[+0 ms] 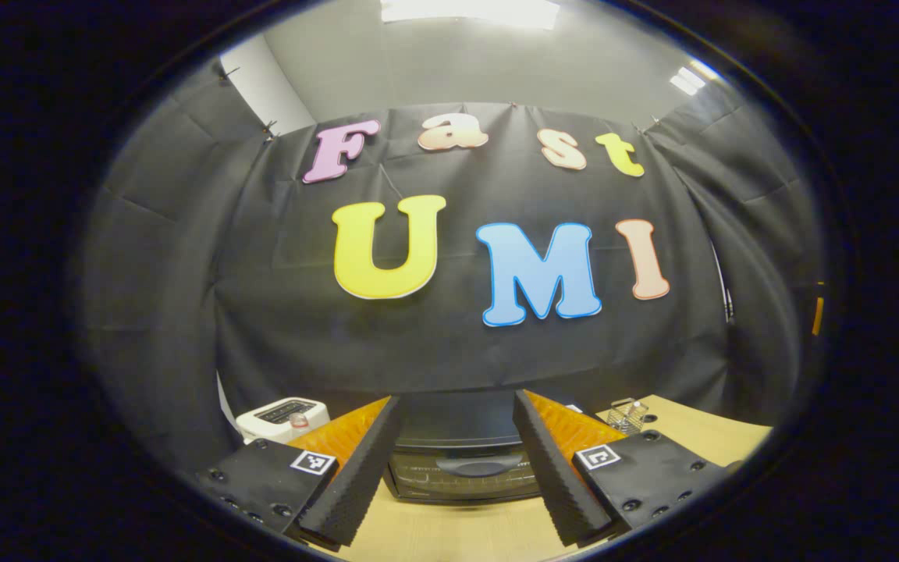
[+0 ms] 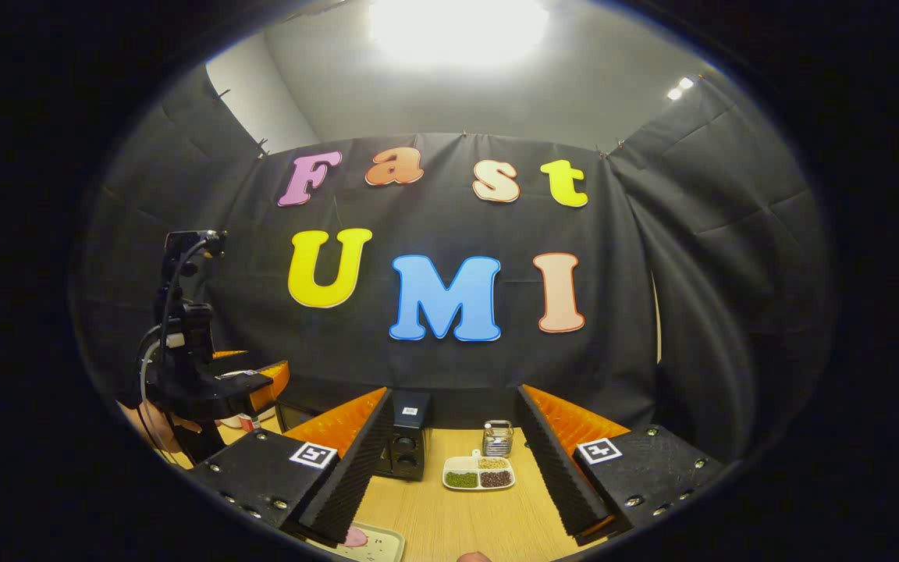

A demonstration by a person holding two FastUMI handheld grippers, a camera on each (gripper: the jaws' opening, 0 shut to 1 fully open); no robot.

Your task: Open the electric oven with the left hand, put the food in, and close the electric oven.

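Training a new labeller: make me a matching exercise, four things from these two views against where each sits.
Things:
1. electric oven
2. divided dish
3. small wire basket
4. white appliance

Places:
A. left of the oven, by the cloth wall
B. on the table between the right gripper's open fingers
C. on the table, right of the oven
D. between the left gripper's open fingers, door shut

Pairs: 1-D, 2-B, 3-C, 4-A
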